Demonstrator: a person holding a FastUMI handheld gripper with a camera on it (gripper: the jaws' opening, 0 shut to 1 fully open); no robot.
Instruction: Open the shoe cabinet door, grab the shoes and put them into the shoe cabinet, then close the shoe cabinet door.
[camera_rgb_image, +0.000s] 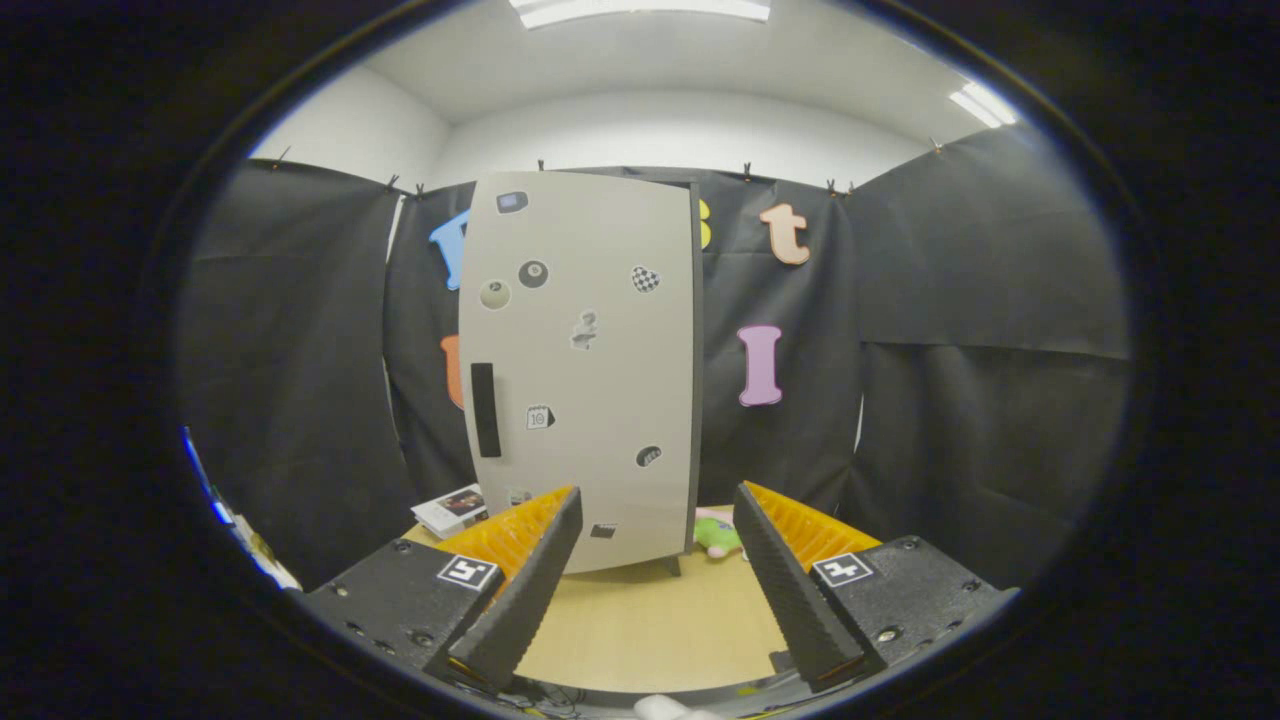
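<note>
A tall light-grey shoe cabinet (585, 370) stands on the wooden floor (650, 620) straight ahead of my fingers, its door shut and dotted with small stickers. A dark vertical handle (485, 410) sits near the door's left edge. My gripper (655, 515) is open, some way back from the cabinet, with nothing between its fingers. The cabinet's lower edge shows between the fingertips. A green and pink item (718, 535) lies on the floor by the cabinet's right foot; I cannot tell if it is a shoe.
A small white box (452, 508) with pictures lies on the floor left of the cabinet, beyond the left finger. Black cloth walls close the booth behind and on both sides. Bare wooden floor stretches from my fingers to the cabinet.
</note>
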